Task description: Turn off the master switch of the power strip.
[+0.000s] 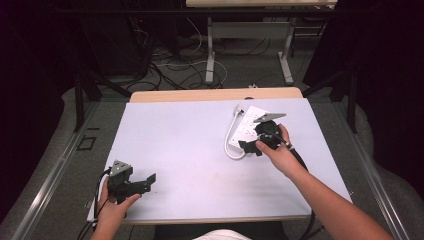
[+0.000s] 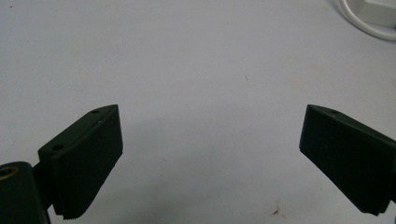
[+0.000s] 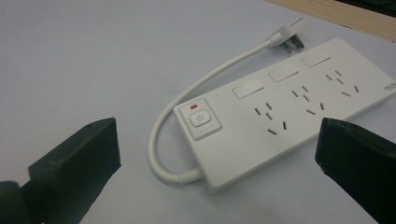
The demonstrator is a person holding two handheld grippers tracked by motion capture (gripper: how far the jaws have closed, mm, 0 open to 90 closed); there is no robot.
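Near the table's (image 1: 165,145) far right corner the white power strip (image 3: 289,116) lies flat with its cord (image 3: 187,112) looped aside, and the right gripper (image 1: 252,146) hovers with jaws apart, seemingly to press its switch, while the left gripper (image 1: 145,182), also spread and empty, waits near the front left corner.

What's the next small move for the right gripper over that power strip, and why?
Probably ease the right gripper forward and down until its pads straddle the power strip near the switch end. Its jaws stand wide open with nothing between them, and the strip lies flat and free on the table. The left gripper rests open, far off.
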